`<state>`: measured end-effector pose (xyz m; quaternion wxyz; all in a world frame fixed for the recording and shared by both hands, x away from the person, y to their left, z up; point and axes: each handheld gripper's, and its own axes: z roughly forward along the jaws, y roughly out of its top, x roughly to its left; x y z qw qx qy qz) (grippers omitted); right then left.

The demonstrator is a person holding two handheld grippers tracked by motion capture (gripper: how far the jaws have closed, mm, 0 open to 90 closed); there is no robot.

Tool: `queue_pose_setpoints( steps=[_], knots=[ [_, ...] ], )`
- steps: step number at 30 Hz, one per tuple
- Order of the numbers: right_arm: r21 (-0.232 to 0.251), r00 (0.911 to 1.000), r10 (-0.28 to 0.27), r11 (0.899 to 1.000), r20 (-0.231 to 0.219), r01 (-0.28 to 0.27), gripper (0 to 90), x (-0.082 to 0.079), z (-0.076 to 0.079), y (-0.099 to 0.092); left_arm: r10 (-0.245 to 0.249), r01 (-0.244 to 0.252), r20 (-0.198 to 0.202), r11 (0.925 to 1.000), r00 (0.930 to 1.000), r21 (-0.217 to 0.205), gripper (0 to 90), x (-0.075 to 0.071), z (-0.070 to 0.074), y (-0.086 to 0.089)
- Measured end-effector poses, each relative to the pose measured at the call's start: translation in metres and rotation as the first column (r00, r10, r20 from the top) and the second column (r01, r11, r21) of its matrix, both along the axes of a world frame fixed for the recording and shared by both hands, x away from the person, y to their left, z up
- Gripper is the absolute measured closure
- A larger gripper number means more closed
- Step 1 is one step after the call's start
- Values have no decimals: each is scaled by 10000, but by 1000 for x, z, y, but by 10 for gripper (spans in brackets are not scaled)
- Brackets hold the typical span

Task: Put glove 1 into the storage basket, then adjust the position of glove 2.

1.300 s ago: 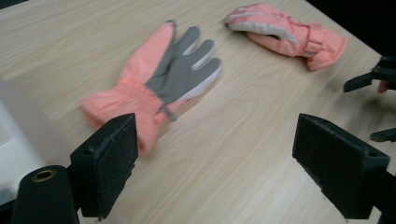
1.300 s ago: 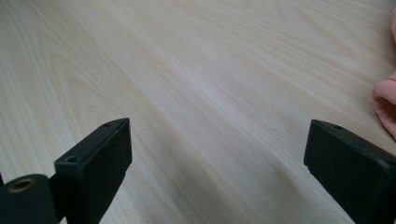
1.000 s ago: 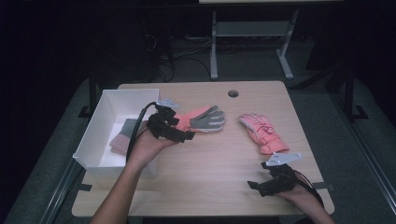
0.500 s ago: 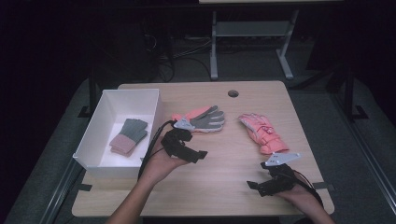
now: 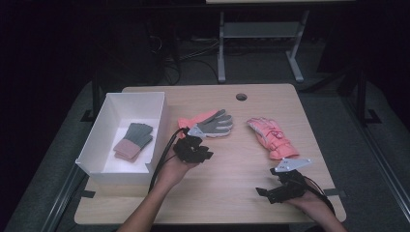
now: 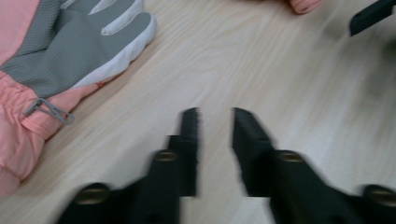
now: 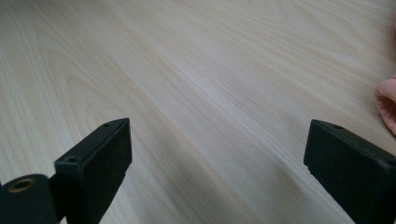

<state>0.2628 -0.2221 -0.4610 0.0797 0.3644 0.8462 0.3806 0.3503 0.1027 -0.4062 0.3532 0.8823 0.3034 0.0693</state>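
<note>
Glove [image 5: 209, 123], pink with grey palm, lies on table [image 5: 232, 188] just ahead-left of left tool [image 6: 215, 122], long axis crosswise, cuff nearer white bin [image 5: 96, 145]. Left tool jaws just closed narrow, nothing between; right tool [image 7: 217, 149] wide, farther off.

Grey-palmed glove [image 6: 70, 56] cropped at frame edge, left claw [image 6: 215, 140] motion-blurred

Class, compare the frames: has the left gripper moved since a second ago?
Yes. The left gripper has moved from the white box toward the table's near edge; its jaws were just closing on nothing.
</note>
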Motion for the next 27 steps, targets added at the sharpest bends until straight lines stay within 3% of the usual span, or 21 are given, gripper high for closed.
queue_pose_setpoints(
  steps=[2,10,21,23,26,27],
  knots=[
    [4,10000,-7,10000,-18,7,72,0,0,0,106,-105,-88,9998,9999,141,894,7,-4,-2],
    [44,10000,68,10000,30,-68,72,-1,0,0,548,-546,-62,9980,9985,328,898,30,-11,-2],
    [48,9999,138,9999,58,-138,72,-1,0,-1,1362,-1383,614,9899,9888,320,899,83,1,-5],
    [70,10000,75,9999,-11,-75,72,-1,0,-1,1415,-1430,553,9895,9884,229,899,90,2,-6],
    [120,10000,77,9999,27,-77,72,-1,0,-2,1430,-1478,723,9868,9871,657,899,102,2,-8],
    [129,10000,78,9999,24,-78,72,-1,0,-2,1585,-1626,704,9850,9848,582,900,106,1,-8]
  ],
)
